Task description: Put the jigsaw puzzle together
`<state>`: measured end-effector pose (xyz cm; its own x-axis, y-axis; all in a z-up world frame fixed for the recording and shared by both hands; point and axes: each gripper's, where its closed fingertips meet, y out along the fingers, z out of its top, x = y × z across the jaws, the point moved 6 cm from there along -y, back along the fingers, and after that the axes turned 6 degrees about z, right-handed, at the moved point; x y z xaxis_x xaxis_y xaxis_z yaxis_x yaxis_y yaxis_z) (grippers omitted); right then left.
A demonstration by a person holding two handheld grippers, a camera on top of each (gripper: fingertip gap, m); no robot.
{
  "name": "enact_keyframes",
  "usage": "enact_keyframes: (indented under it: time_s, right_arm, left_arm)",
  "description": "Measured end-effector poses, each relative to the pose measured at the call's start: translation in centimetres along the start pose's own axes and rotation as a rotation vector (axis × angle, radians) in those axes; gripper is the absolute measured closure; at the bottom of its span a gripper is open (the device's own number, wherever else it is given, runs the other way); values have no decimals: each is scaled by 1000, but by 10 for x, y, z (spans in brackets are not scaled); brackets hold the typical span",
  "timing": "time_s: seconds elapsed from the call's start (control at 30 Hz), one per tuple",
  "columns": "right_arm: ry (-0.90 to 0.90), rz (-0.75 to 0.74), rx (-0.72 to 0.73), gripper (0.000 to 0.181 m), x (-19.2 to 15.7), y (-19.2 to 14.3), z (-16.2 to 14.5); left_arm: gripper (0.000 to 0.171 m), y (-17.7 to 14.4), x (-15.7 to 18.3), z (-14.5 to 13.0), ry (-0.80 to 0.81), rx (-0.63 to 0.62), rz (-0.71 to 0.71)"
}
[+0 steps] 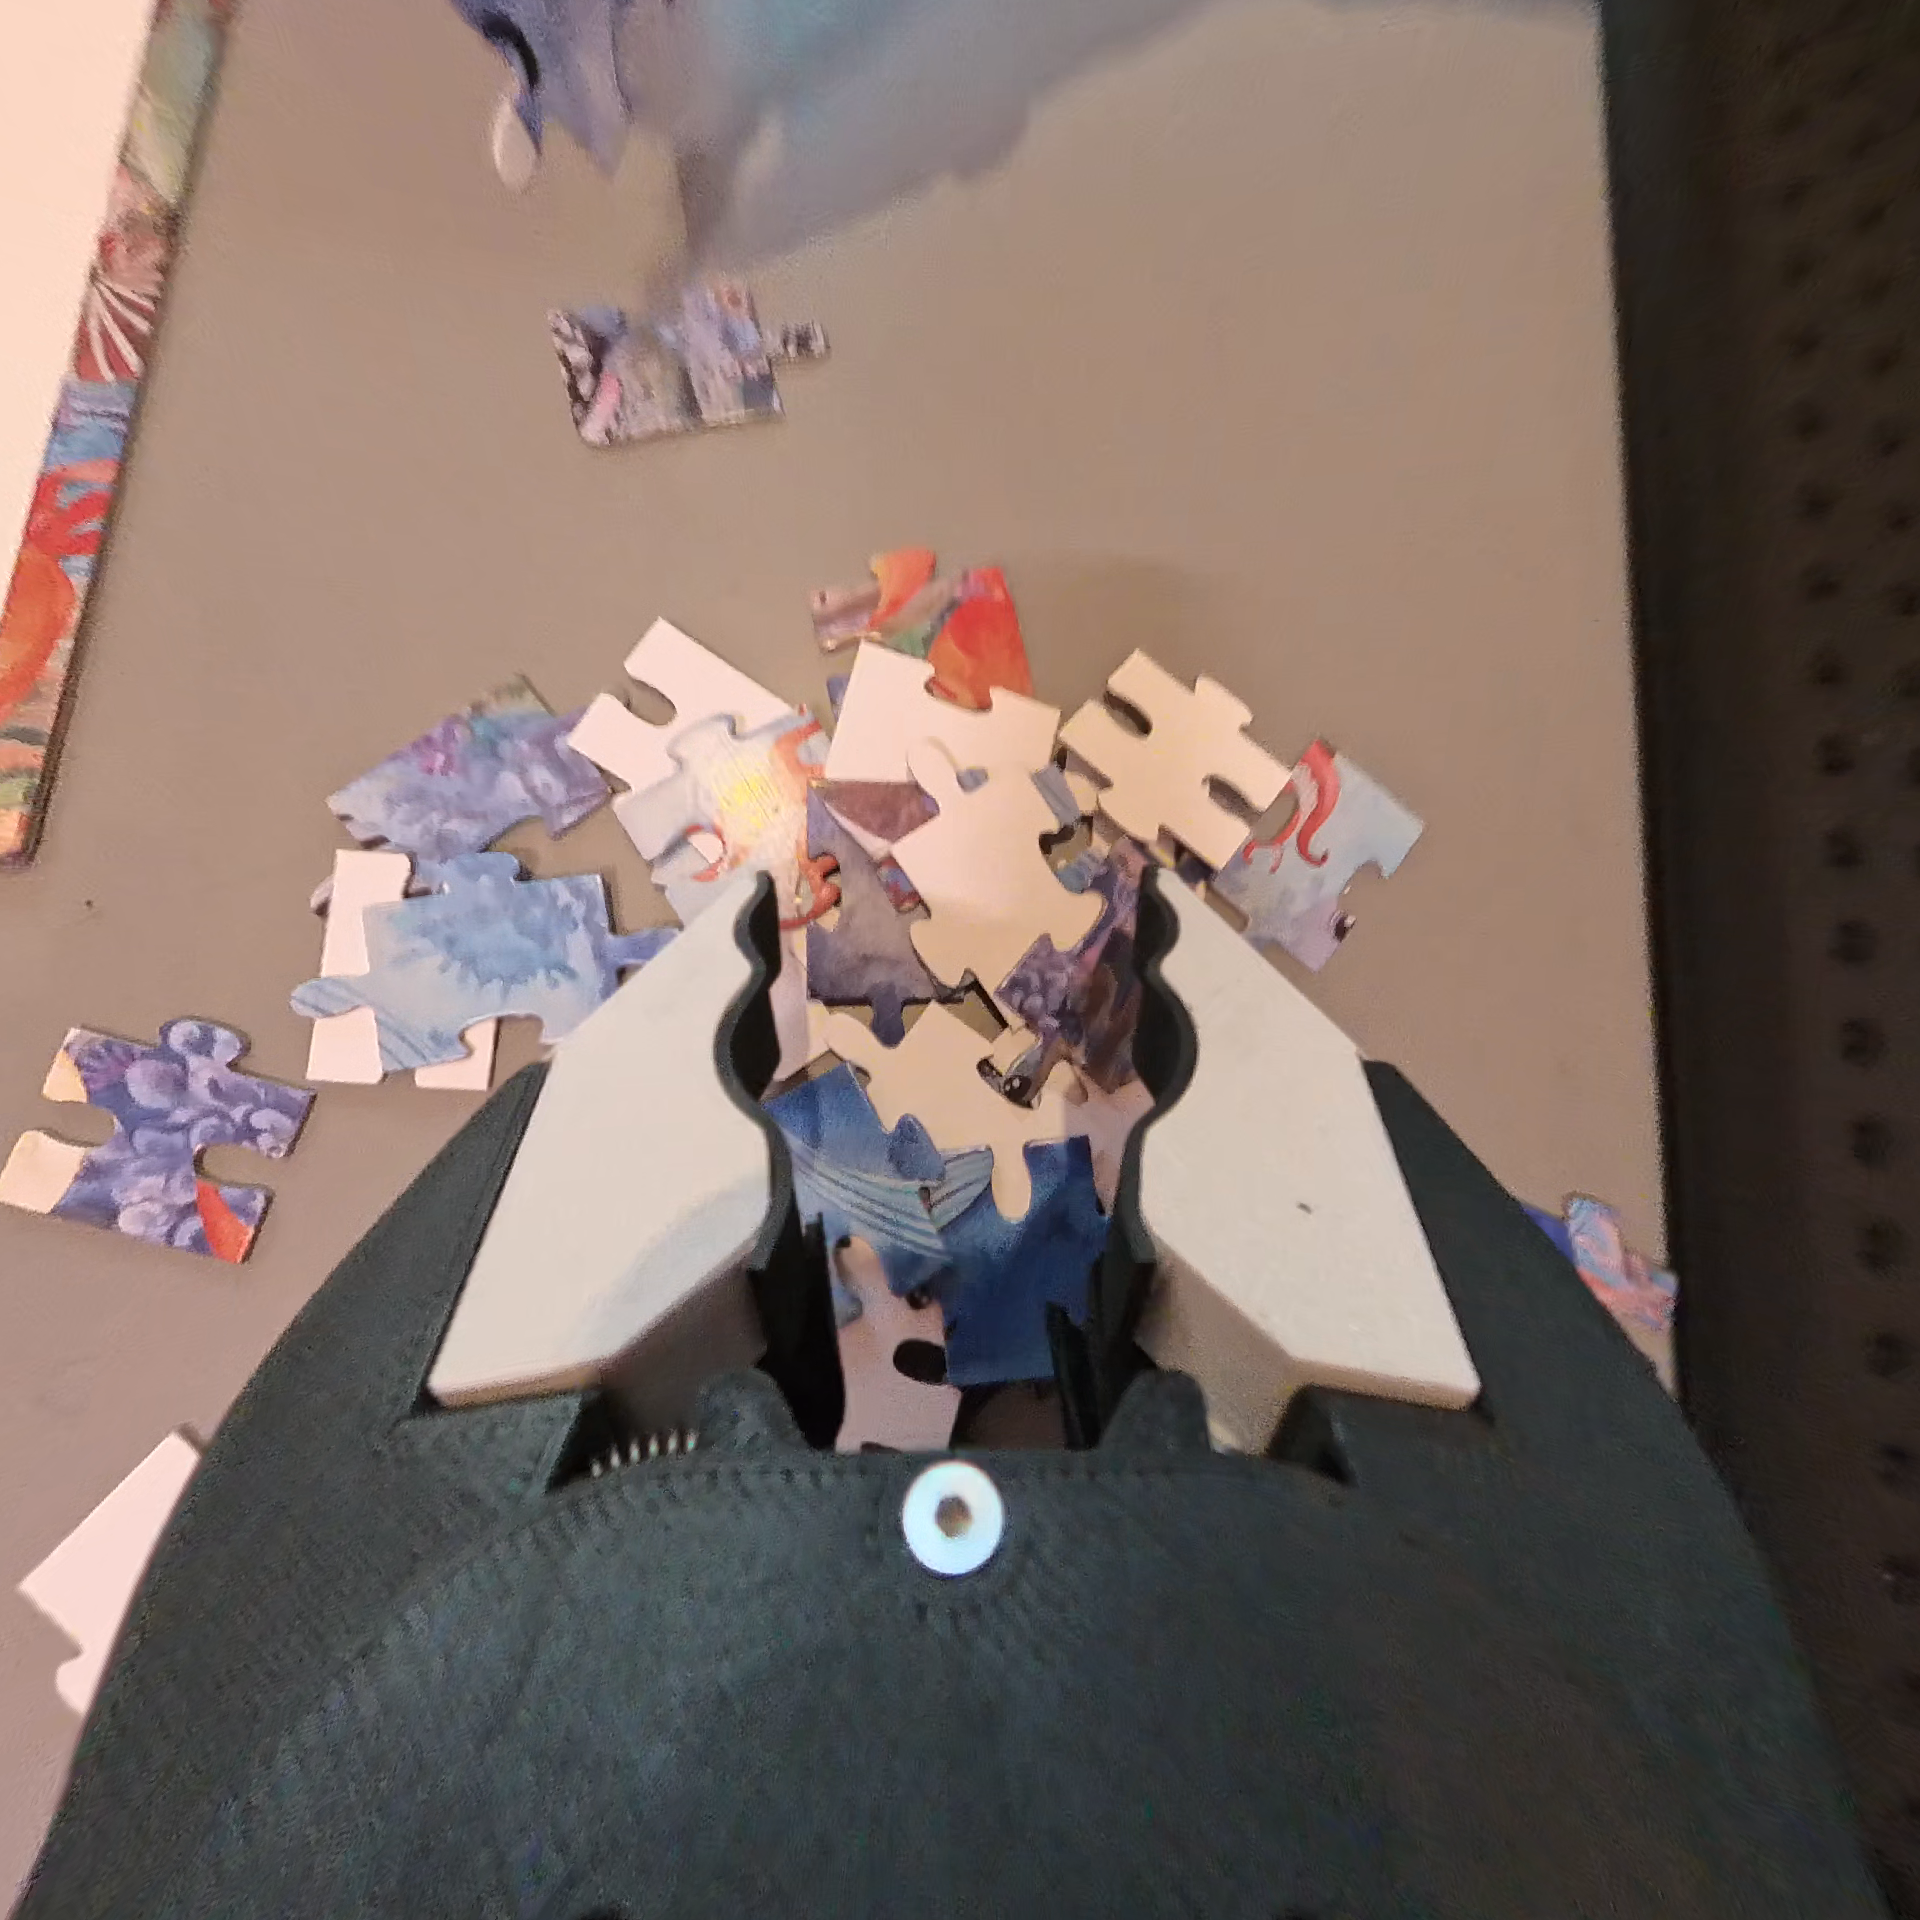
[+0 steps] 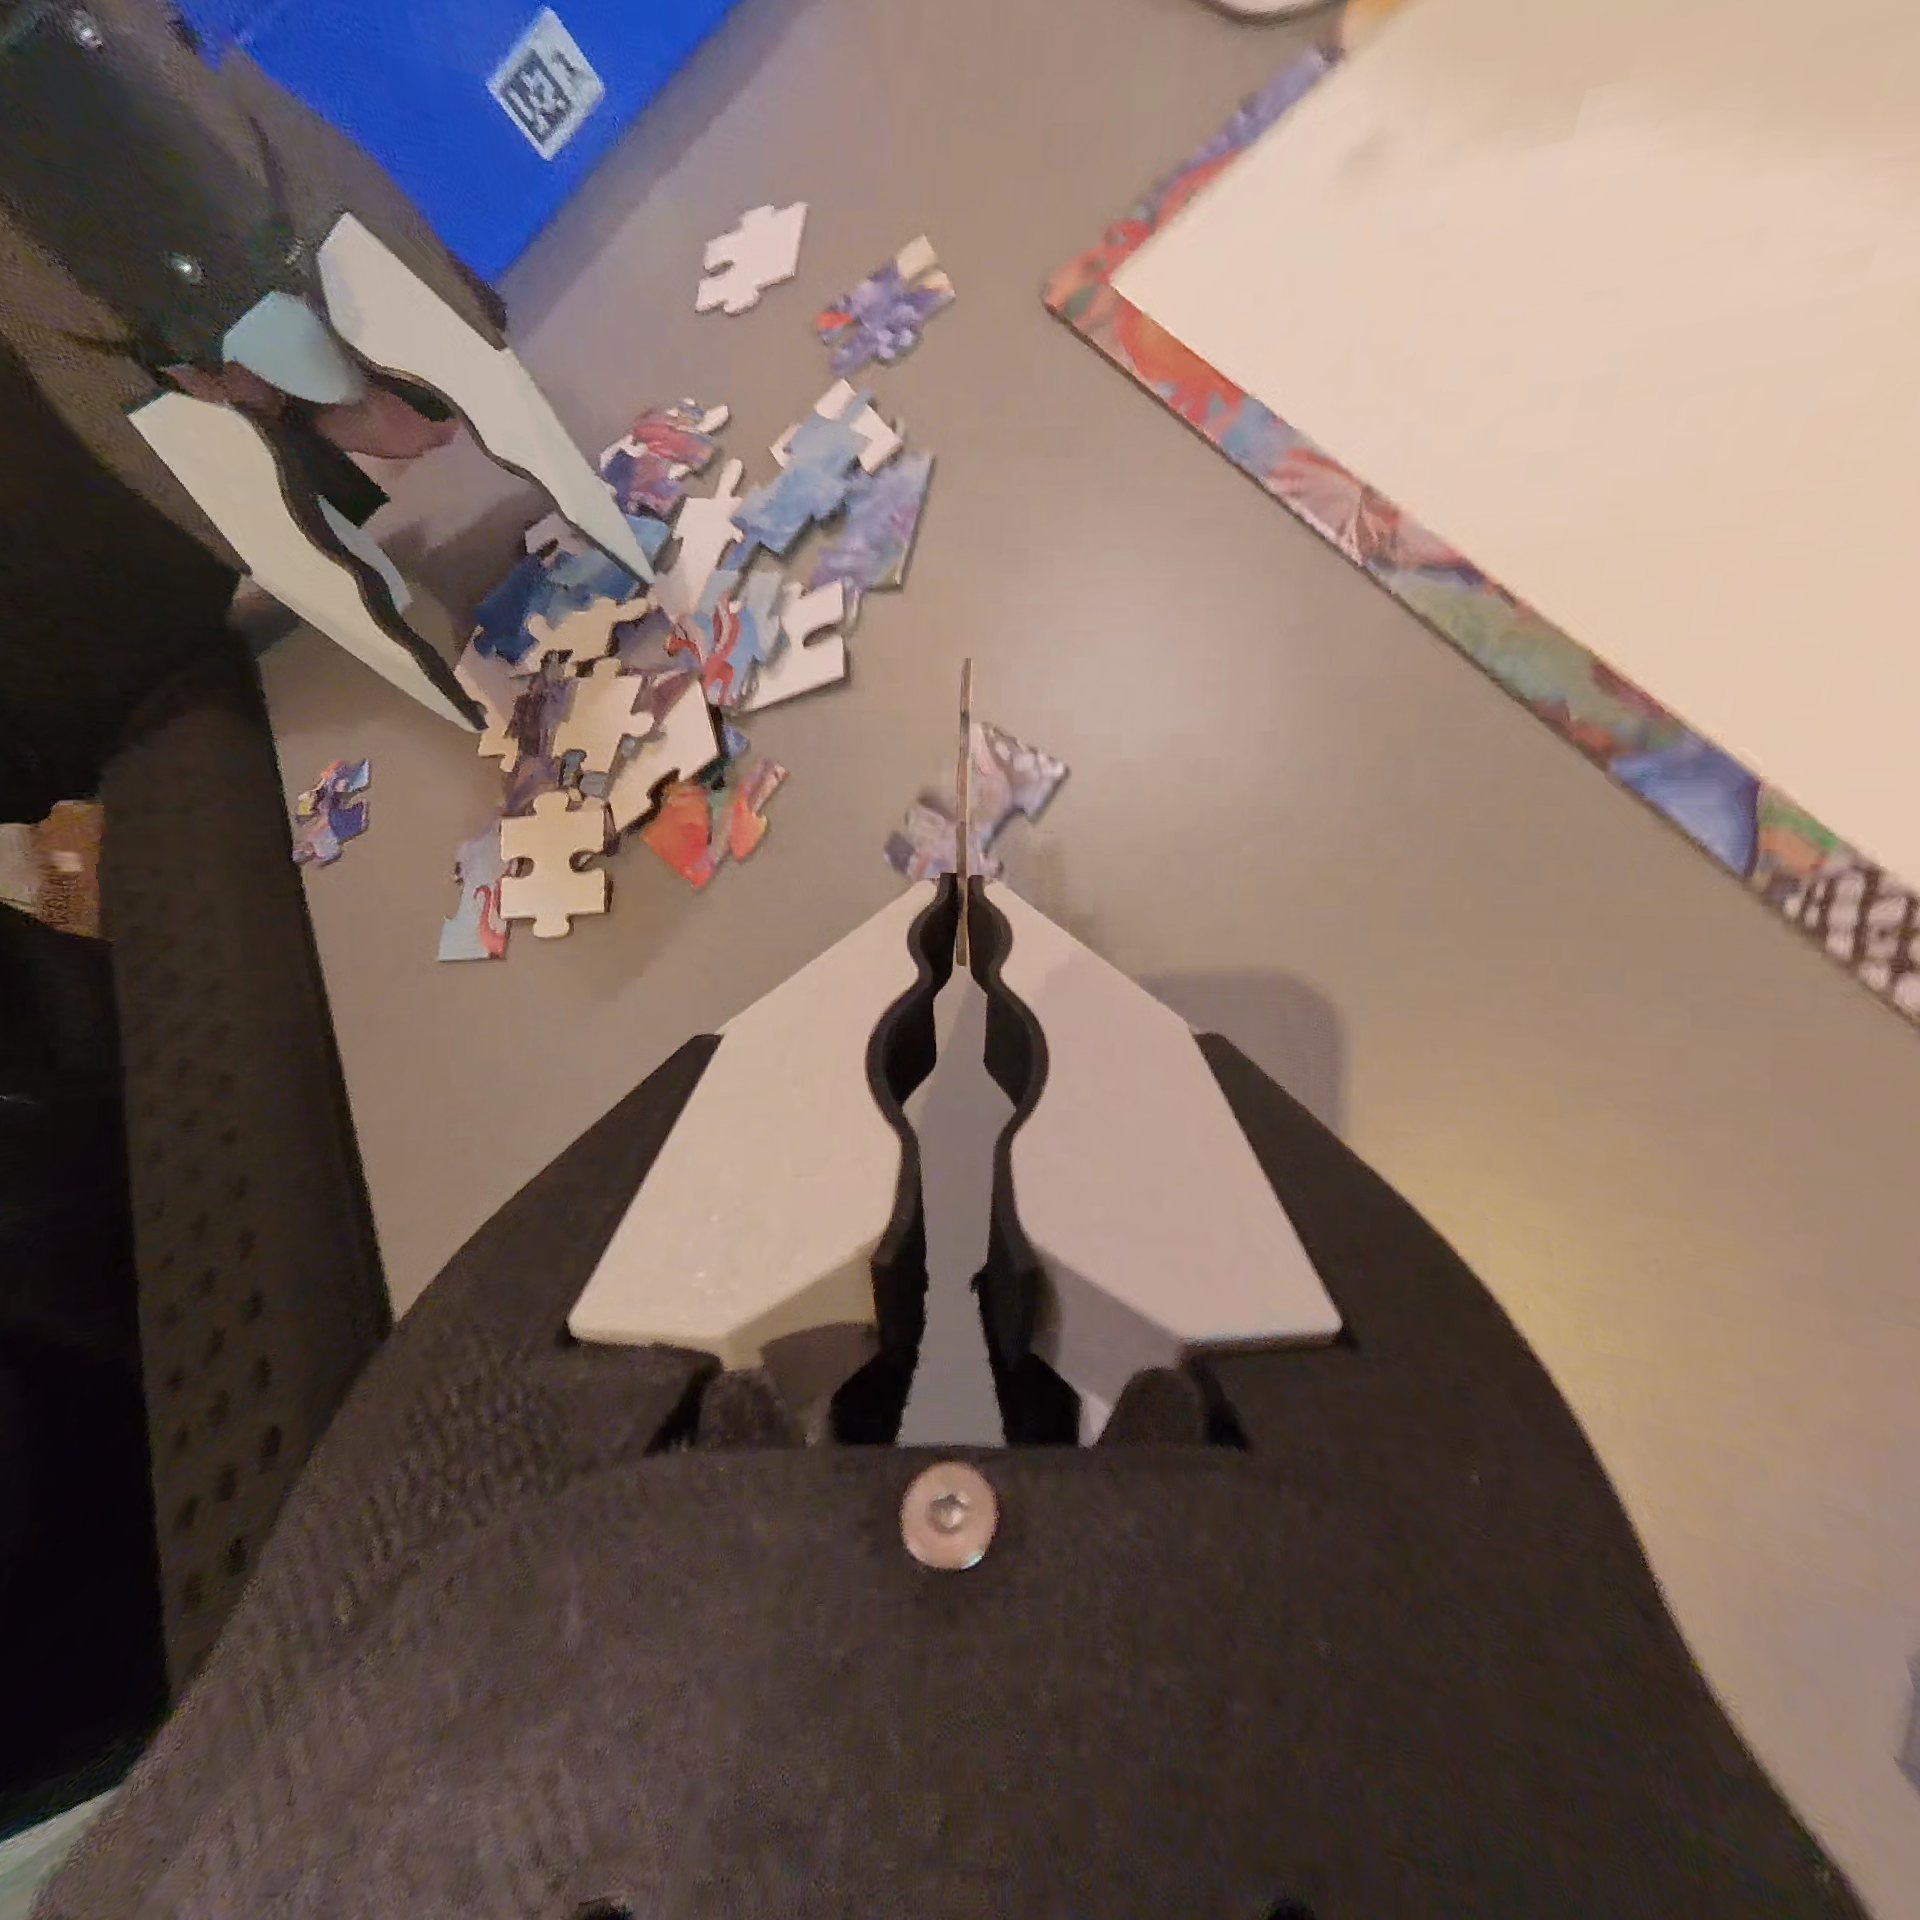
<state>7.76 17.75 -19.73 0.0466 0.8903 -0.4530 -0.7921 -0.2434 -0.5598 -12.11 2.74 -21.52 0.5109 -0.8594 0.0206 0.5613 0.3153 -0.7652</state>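
A pile of loose puzzle pieces point(image 1: 935, 831) lies on the grey table point(image 1: 1247, 468), some face down and white, some blue, purple or orange. My left gripper point(image 1: 956, 883) is open right over the pile, with pieces loose between its spread fingers. It also shows in the right wrist view point(image 2: 566, 649), jaws wide apart at the pile point(image 2: 644, 675). My right gripper point(image 2: 961, 883) is shut on one puzzle piece point(image 2: 965, 769), held upright and edge-on above the table. A pale purple piece point(image 2: 1023, 774) lies flat just beyond it.
The puzzle board point(image 2: 1455, 582), with its colourful border and white middle, lies at the right and also shows in the left wrist view point(image 1: 62, 582). Single pieces point(image 2: 753, 255) point(image 2: 883, 301) point(image 2: 330, 795) lie apart. A blue box point(image 2: 416, 104) stands at the back, and a dark perforated surface point(image 2: 229, 1039) at the left. Left tips to right tips: about 20 centimetres.
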Motion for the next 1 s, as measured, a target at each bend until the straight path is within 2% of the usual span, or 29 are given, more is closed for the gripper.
enact_keyframes:
  time_s: [0.17, 0.23, 0.33, 0.47, 0.53, 0.57, 0.63, 0.67, 0.8, 0.93, 1.0]
  right_arm:
    - [137, -3, -56, 178, 21, -6, -20]
    - [169, -77, -79, 154, 31, -7, -25]
    - [128, -173, -82, 143, 33, -14, -19]
    - [-23, -206, -72, 146, 15, -18, -6]
    - [-93, -177, -88, 147, 2, -11, -3]
    - [-142, -155, -97, 149, -6, -5, -1]
    - [-199, -99, -123, 148, -23, 10, 1]
    - [-236, -62, -121, 149, -32, 19, 2]
    - [-369, 16, -194, 147, -64, 53, 0]
    - [-500, 74, -227, 142, -93, 74, -3]
    - [-536, 94, -231, 142, -103, 82, -4]
  left_arm:
    - [102, 14, 7, -8, 73, -86, 14]
    - [104, 15, 7, -7, 78, -83, 18]
    - [114, 14, 6, -8, 93, -82, 27]
    - [124, 16, 8, -6, 103, -72, 15]
    - [137, 16, 9, -5, 104, -60, 6]
    - [152, 16, 9, -5, 110, -58, 7]
    - [157, 16, 11, -6, 120, -57, -6]
    - [171, 16, 12, -6, 129, -52, -11]
    - [169, 13, 14, -3, 128, -34, -16]
    - [121, 5, 25, 2, 120, -45, -74]
    - [108, 12, 31, -1, 136, -113, -58]
